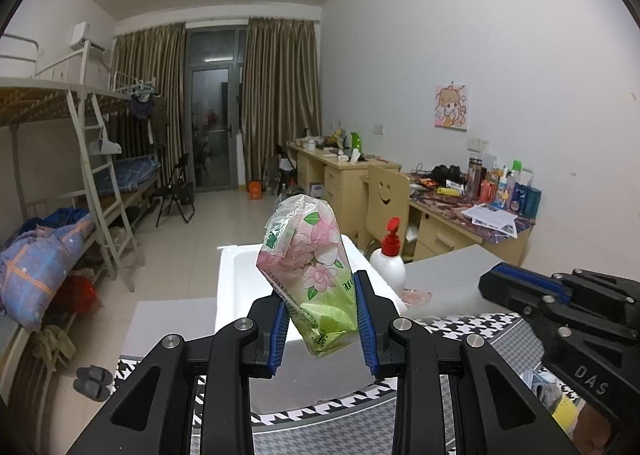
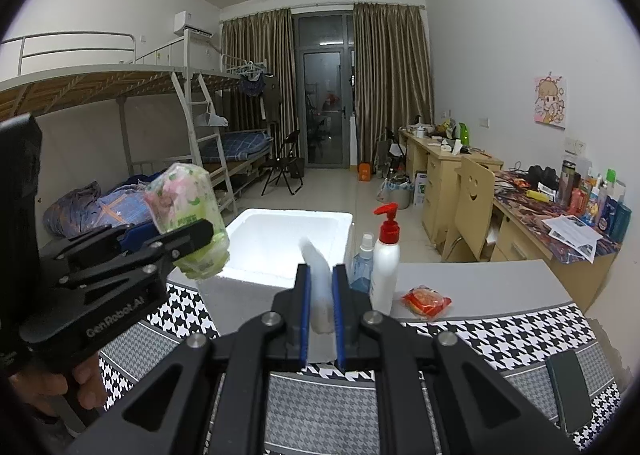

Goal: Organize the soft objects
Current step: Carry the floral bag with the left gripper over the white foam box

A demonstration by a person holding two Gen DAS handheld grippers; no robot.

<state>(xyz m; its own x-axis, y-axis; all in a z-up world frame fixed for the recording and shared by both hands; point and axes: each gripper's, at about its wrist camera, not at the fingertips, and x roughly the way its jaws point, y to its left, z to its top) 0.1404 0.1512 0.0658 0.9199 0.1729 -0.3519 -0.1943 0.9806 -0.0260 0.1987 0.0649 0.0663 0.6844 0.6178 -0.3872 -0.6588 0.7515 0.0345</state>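
My left gripper [image 1: 320, 311] is shut on a green and pink flowered tissue pack [image 1: 312, 275] and holds it up above the near edge of a white foam box [image 1: 228, 279]. From the right wrist view the same pack [image 2: 188, 223] hangs left of the foam box [image 2: 340, 223]. My right gripper [image 2: 320, 303] is shut on a white soft object [image 2: 320, 287] that stands upright between the fingers, in front of the box. The right gripper also shows at the right of the left wrist view [image 1: 560, 307].
A white pump bottle with a red top [image 2: 386, 255] and a small blue bottle [image 2: 362, 259] stand right of the box. A red snack packet [image 2: 426, 301] lies on the grey table [image 2: 500, 287]. A dark phone [image 2: 568, 391] lies on the houndstooth cloth [image 2: 520, 335].
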